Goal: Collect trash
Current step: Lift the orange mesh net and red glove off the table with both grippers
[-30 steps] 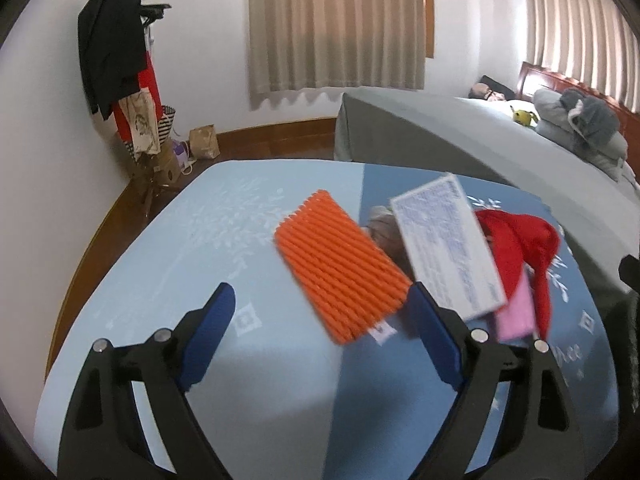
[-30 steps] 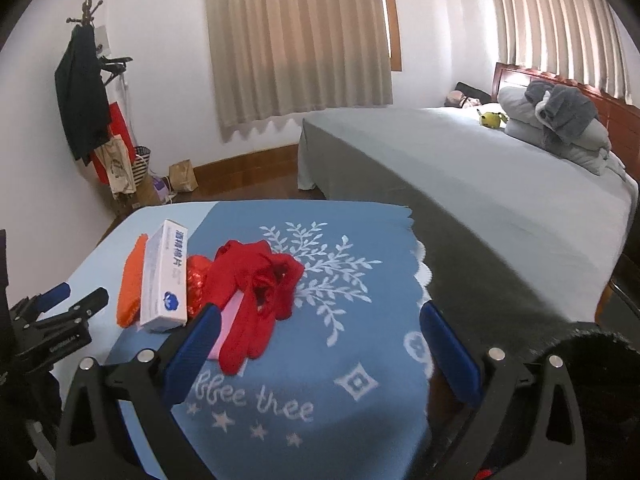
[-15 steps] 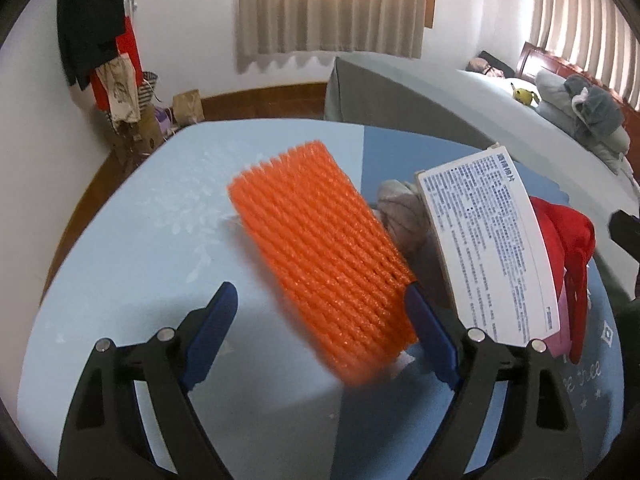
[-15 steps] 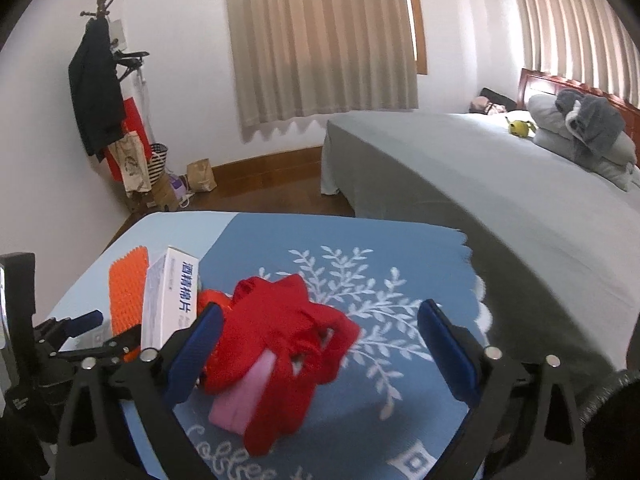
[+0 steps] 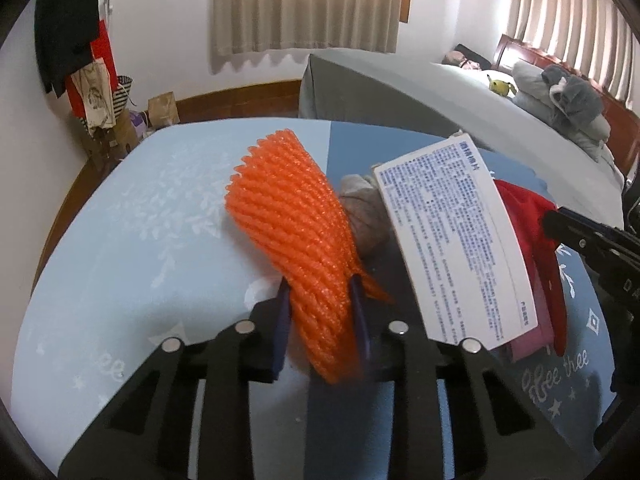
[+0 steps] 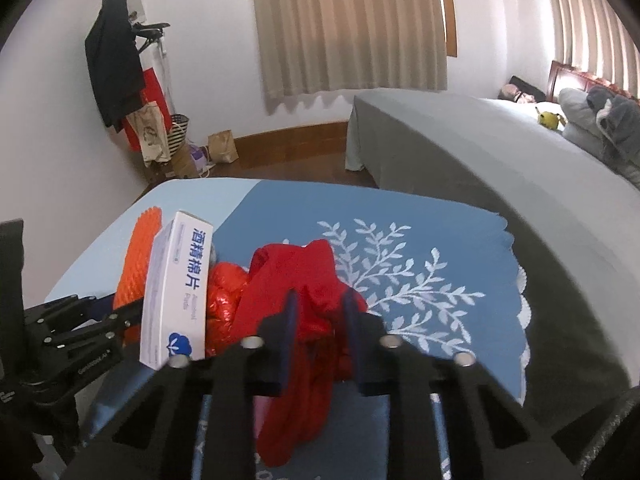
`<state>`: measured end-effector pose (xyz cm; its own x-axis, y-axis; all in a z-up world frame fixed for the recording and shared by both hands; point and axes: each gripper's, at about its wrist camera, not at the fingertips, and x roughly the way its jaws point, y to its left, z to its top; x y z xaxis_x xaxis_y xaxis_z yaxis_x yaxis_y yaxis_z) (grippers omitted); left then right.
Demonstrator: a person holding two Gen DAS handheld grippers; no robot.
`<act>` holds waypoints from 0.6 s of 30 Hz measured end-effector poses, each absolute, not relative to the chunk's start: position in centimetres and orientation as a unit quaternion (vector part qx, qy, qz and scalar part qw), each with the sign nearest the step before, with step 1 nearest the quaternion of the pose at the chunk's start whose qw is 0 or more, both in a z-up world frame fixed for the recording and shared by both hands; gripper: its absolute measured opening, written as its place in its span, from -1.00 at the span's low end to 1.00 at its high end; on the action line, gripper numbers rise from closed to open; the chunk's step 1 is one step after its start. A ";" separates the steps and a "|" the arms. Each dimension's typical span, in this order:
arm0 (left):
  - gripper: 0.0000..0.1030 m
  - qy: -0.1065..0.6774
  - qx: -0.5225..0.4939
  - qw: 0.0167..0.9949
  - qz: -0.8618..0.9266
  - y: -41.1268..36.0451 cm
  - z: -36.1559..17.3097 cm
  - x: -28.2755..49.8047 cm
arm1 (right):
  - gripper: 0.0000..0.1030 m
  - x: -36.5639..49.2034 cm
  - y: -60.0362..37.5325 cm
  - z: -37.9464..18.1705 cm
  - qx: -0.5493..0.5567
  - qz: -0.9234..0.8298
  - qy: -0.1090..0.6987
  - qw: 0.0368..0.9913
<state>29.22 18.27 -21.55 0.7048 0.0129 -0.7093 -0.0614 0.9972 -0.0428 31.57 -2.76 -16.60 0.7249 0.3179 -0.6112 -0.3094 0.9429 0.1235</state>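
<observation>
Your left tongs (image 5: 320, 312) pinch the orange foam net (image 5: 296, 232), long axis pointing away over the counter (image 5: 120, 248), your right tongs (image 6: 318, 320) clamp the red glove (image 6: 296, 280), white box (image 6: 178, 288) leaning between.

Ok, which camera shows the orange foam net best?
Left wrist: the foam net fills the centre, pinched in the left gripper. The right wrist shows only a strip of it behind the box.
</observation>
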 end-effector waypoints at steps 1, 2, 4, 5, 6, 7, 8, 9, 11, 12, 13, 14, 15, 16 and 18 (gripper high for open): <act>-0.50 0.378 -0.032 0.925 0.024 18.3 -21.4 29.0 | -0.73 31.5 -2.8 -16.5 0.010 0.171 0.329 0.929; -0.51 0.375 -0.034 0.926 0.027 18.3 -21.3 28.8 | -0.79 31.3 -2.9 -16.3 0.013 0.173 0.326 0.929; -0.52 0.368 -0.041 0.928 0.035 18.6 -20.9 28.4 | -0.81 31.1 -3.3 -16.0 0.015 0.175 0.320 0.931; -0.52 0.365 -0.042 0.929 0.038 18.7 -20.7 28.3 | -0.82 30.9 -3.4 -15.6 0.017 0.177 0.316 0.932; -0.52 0.361 -0.043 0.931 0.043 18.8 -20.4 28.0 | -0.82 30.7 -3.5 -15.3 0.018 0.179 0.313 0.933; -0.52 0.358 -0.042 0.932 0.045 18.8 -20.2 27.8 | -0.82 30.6 -3.6 -15.0 0.020 0.181 0.310 0.933; -0.52 0.354 -0.041 0.933 0.047 18.8 -19.8 27.5 | -0.82 30.3 -3.8 -14.6 0.022 0.183 0.306 0.934; -0.52 0.351 -0.039 0.934 0.048 18.7 -19.6 27.2 | -0.82 30.1 -3.9 -14.3 0.026 0.185 0.303 0.935; -0.52 0.345 -0.035 0.937 0.050 18.5 -18.8 26.5 | -0.82 29.5 -4.3 -13.6 0.035 0.187 0.296 0.936; -0.52 0.342 -0.034 0.938 0.050 18.3 -18.4 26.0 | -0.82 29.3 -4.4 -13.2 0.037 0.188 0.292 0.937; -0.52 0.341 -0.034 0.938 0.049 18.2 -18.1 25.7 | -0.82 28.9 -4.6 -12.9 0.039 0.188 0.288 0.938; -0.52 0.338 -0.034 0.939 0.046 17.9 -17.8 25.1 | -0.82 28.5 -4.7 -12.7 0.040 0.189 0.285 0.939; -0.52 0.338 -0.032 0.940 0.045 17.7 -17.7 24.8 | -0.82 28.1 -4.9 -12.5 0.042 0.189 0.284 0.939; -0.52 0.337 -0.027 0.940 0.042 17.2 -17.5 24.2 | -0.82 27.9 -5.0 -12.4 0.044 0.189 0.283 0.939; -0.52 0.338 -0.018 0.940 0.036 16.3 -17.3 23.4 | -0.82 27.2 -5.3 -12.3 0.047 0.187 0.284 0.939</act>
<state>23.41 16.28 -17.28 0.7692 0.0549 -0.6367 -0.0795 0.9968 -0.0101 27.17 -5.32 -12.29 0.7696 0.3770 -0.5153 -0.3241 0.9260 0.1935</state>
